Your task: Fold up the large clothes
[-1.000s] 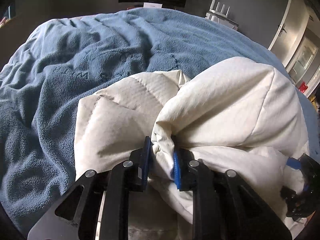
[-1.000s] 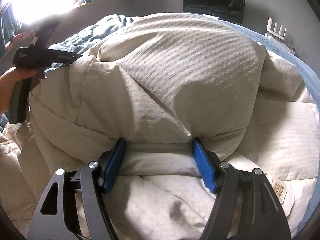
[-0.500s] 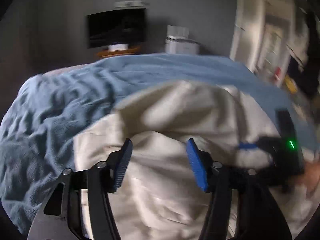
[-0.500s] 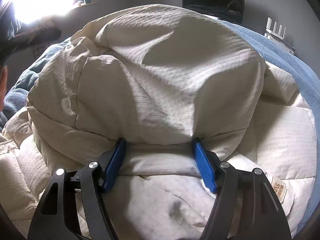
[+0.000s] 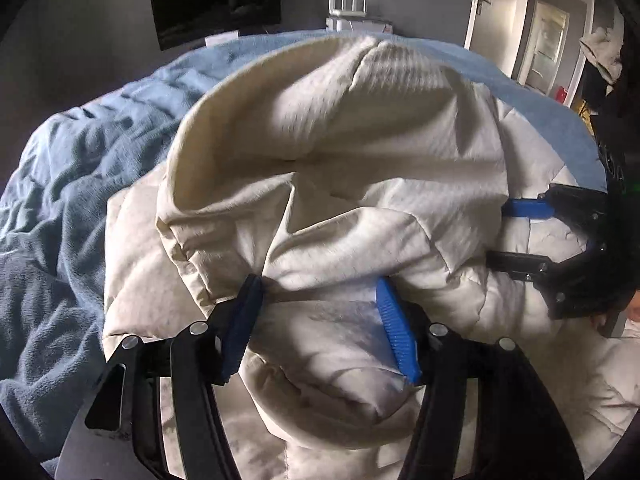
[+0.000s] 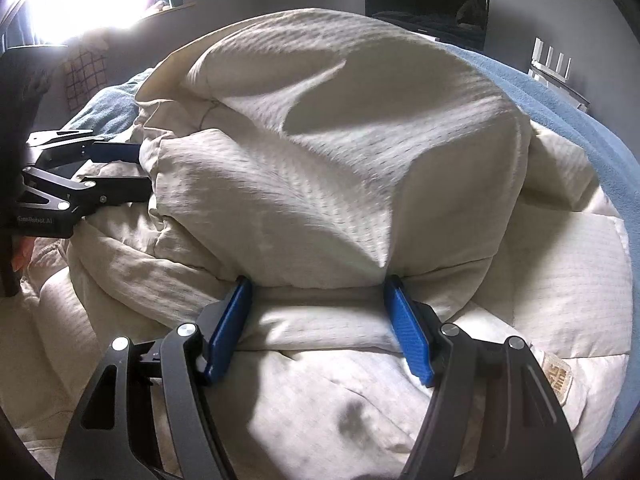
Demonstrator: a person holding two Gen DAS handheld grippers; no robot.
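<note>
A cream quilted coat point(image 5: 328, 152) lies heaped on the blue blanket point(image 5: 60, 208). The left gripper point(image 5: 320, 312) stands released around a fold; the right gripper point(image 6: 318, 316), at three o'clock, clenches a thick fold.

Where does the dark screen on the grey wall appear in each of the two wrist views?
Left wrist view: the dark screen is at upper left, above the blue blanket.
Right wrist view: upper right, behind the cream quilted garment.
Shared landmark: the white router with antennas, right of the screen.
</note>
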